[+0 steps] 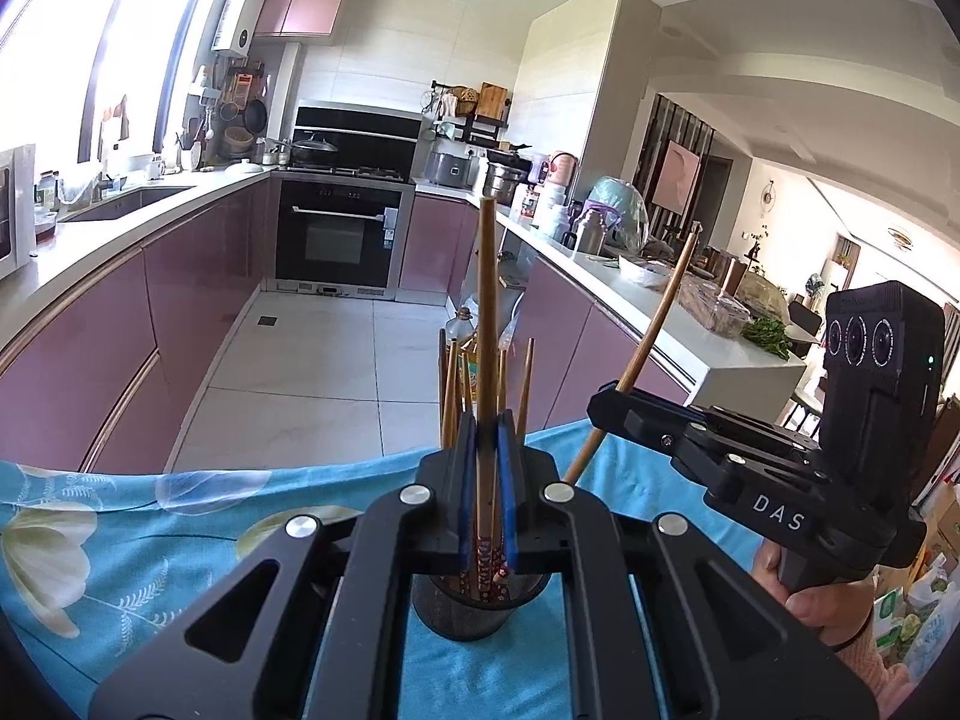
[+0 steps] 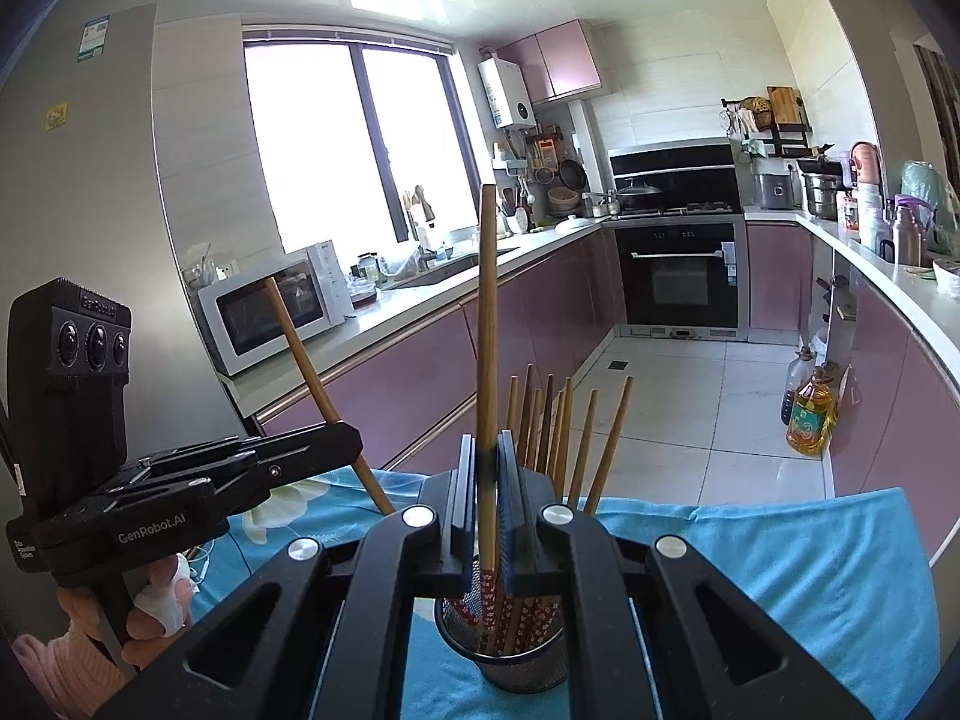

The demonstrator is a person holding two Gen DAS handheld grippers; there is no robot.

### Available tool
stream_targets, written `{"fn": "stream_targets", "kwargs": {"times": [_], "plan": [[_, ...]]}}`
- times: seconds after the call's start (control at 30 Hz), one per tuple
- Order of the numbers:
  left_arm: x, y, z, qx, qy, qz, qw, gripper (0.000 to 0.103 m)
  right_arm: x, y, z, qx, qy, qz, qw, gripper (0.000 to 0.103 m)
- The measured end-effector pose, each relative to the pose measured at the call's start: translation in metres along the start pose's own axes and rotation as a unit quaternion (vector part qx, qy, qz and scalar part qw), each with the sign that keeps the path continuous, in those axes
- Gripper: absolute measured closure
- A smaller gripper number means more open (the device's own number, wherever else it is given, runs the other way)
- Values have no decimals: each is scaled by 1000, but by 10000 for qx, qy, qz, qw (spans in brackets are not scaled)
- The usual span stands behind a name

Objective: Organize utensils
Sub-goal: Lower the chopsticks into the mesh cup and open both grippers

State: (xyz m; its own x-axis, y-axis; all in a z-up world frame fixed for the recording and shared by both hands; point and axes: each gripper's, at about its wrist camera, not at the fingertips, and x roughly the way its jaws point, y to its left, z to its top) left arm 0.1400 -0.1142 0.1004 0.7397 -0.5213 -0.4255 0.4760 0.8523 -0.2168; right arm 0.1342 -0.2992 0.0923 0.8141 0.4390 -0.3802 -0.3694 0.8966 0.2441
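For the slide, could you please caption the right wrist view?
Right gripper holds one chopstick upright above the mesh cup of chopsticks; left gripper holds another.

The left gripper (image 1: 485, 438) was clamped on a wooden chopstick (image 1: 486, 300) standing upright above a dark mesh holder (image 1: 474, 612) full of other chopsticks (image 1: 451, 384). The holder sat on a blue flowered cloth (image 1: 120, 540). To the right, the right gripper (image 1: 606, 405) pinched a second chopstick (image 1: 654, 324), tilted.
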Motion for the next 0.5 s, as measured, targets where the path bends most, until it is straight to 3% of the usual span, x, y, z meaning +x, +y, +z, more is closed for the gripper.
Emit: {"fn": "stream_targets", "kwargs": {"times": [0.5], "plan": [[17,-4,-6,123,185,128,9997,96,14,-2,-10,68,231,-45,9997,97]]}}
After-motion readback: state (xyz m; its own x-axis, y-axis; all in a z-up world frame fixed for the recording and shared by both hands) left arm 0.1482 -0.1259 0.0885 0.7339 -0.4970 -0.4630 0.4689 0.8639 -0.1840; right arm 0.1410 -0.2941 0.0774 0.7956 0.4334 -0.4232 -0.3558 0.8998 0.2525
